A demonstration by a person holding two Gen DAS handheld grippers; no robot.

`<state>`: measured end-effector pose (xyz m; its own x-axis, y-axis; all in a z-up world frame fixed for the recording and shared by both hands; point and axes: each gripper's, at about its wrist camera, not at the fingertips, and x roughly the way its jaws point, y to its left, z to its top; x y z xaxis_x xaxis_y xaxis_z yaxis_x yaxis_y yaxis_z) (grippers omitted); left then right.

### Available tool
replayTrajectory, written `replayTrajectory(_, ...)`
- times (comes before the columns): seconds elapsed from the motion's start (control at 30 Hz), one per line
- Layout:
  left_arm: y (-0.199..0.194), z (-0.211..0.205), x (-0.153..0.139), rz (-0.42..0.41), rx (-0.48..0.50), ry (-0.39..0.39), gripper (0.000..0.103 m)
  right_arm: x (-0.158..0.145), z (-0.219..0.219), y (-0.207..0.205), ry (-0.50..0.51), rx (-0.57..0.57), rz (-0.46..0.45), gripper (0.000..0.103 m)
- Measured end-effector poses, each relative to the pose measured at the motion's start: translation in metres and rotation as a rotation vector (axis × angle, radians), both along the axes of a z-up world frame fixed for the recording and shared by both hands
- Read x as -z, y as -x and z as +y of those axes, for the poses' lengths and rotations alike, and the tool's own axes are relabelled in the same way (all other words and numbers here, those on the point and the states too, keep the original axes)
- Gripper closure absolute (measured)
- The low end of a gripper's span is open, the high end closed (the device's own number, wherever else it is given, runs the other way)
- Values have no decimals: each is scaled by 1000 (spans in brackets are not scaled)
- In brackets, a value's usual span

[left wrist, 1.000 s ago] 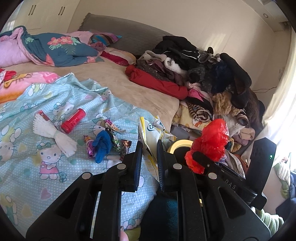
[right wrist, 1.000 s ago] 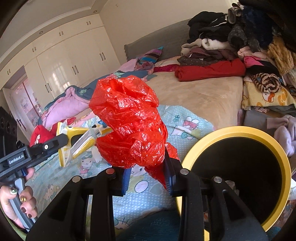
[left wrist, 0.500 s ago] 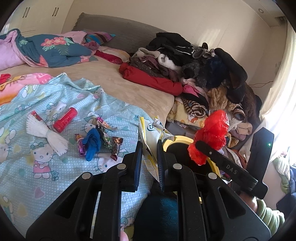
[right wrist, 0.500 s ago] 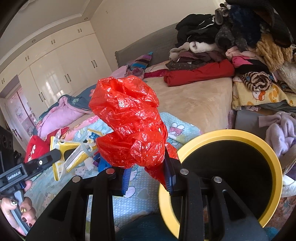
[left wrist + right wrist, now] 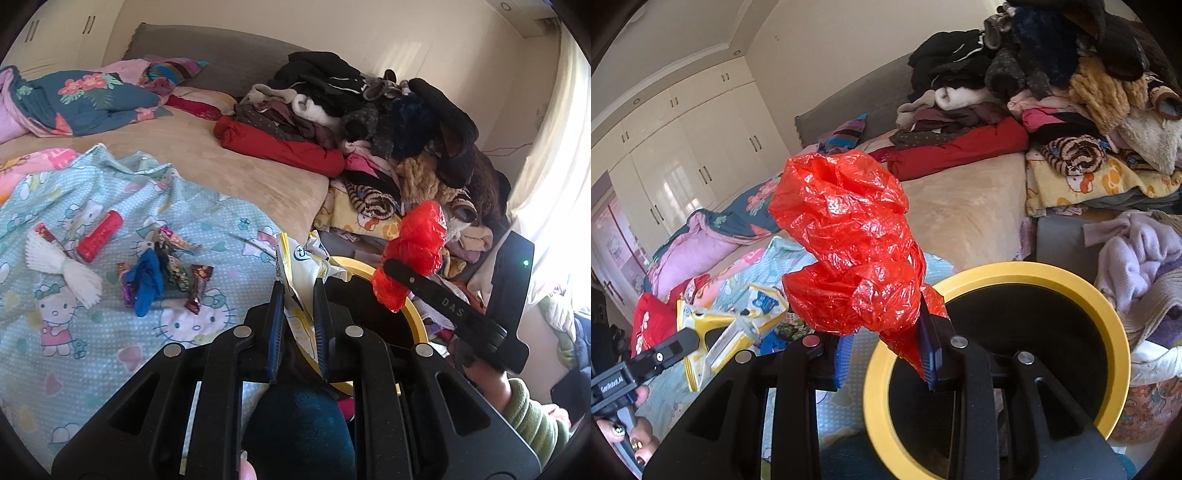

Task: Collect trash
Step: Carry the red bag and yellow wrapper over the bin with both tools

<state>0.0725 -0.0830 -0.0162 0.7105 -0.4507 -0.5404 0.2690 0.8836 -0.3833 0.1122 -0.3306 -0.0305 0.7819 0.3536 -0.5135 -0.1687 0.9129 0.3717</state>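
My left gripper [image 5: 298, 295] is shut on a crumpled white and yellow wrapper [image 5: 301, 271] and holds it over the near rim of a yellow-rimmed black bin [image 5: 415, 321]. My right gripper [image 5: 886, 343] is shut on a crumpled red plastic bag [image 5: 849, 243], held just left of the bin's [image 5: 1108, 317] open mouth. The red bag also shows in the left wrist view [image 5: 417, 247]. The wrapper also shows in the right wrist view [image 5: 724, 332]. More trash lies on the Hello Kitty sheet [image 5: 92, 332]: a red tube [image 5: 99, 236], a white paper fan [image 5: 62, 269], a blue glove [image 5: 146, 277] and several candy wrappers [image 5: 195, 284].
A tall heap of clothes [image 5: 388, 129] covers the right side of the bed, behind the bin. Bedding and pillows [image 5: 74, 99] lie at the head of the bed. White wardrobes [image 5: 683, 147] line the far wall. A curtain [image 5: 554, 147] hangs at the right.
Both grippers have moved right and closer to the bin, each keeping its load. The bin's mouth now shows larger under the red bag. The trash on the sheet has not moved.
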Motion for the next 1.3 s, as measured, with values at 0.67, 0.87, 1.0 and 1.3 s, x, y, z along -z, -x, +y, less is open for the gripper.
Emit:
replayTrajectory(0.67,-11,-42,16,25,88,-34,93,13,-46,-5,-38,109,27,74)
replayTrajectory(0.87,-15,-51,25,45,108,-42,93,20,-56,-9,-47,127,45,74)
replayTrajectory(1.0,-18,-58,30,56,121,-49,93,26,-59,-11,-35,136,57,74)
replayTrajectory(1.3,-29,-74,46,86,145,-73,93,40,-69,-15,-37,159,96,74)
